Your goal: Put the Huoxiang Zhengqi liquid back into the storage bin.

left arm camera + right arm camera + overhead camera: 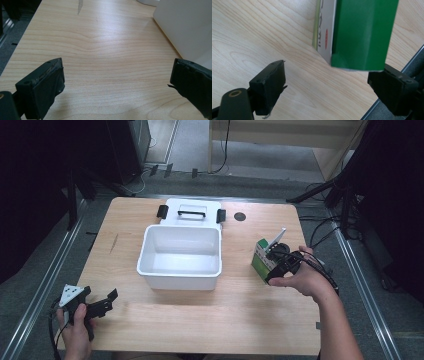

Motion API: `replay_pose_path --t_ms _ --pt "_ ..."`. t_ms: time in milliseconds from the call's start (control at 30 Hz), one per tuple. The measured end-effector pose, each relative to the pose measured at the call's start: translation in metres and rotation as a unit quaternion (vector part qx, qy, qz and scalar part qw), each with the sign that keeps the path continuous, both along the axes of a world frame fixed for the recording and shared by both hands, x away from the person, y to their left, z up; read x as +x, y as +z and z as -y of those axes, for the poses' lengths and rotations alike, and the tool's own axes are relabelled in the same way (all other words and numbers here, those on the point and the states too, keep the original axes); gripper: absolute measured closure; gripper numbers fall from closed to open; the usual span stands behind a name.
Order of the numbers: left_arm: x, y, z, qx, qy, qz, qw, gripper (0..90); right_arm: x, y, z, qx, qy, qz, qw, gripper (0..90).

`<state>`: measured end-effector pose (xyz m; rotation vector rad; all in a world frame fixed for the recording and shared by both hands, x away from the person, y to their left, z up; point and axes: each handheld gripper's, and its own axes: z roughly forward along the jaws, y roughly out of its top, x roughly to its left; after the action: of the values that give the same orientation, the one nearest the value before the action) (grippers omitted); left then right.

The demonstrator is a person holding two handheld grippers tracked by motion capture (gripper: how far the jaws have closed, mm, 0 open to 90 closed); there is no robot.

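Right hand-held gripper (327,85) spread wide, nothing pinched, hovering low over the bench (200,315) at its right edge. Green-and-white carton (362,32) standing just ahead of the jaws, a little toward the right-hand one, not yet between them and touching neither. From the high view, carton (261,260) upright just beyond the right hand (300,277), top flap apparently sprung open, though too small there to be sure.

Judging the handling: thin card, probably light, walls likely to buckle under a hard squeeze. Smooth printed faces, so some slip possible. Best hold across the two broad flat sides, low to mid-height on the body, away from that loose flap; a firm but gentle close. Tall and narrow, so liable to tip if nudged by one jaw first.

Left hand-held gripper (100,305) also spread, empty, resting near the bench's front-left corner with bare wood ahead. White bin (180,275) off to its right and forward, open and empty, lid (192,210) lying flat behind it. Carton well apart from the bin, on its far side from this gripper.
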<state>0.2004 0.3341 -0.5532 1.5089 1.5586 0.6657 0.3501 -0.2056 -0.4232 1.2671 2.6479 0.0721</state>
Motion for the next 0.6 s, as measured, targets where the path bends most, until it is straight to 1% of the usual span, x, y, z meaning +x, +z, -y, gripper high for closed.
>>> replay_pose_path --t_ms 367,467,600 --pt "0.0 0.0 0.0 -0.001 0.0 0.0 1.0 0.3 0.012 0.009 -0.01 0.0 -0.008 0.0 1.0 15.8" --pt "0.0 0.0 0.0 -0.001 0.0 -0.001 1.0 0.3 0.018 0.011 -0.013 0.001 -0.017 -0.002 0.9998 16.0" --pt "0.0 0.0 0.0 0.0 0.0 -0.002 1.0 0.3 0.025 0.013 -0.015 0.002 -0.025 0.0 0.9997 18.9"
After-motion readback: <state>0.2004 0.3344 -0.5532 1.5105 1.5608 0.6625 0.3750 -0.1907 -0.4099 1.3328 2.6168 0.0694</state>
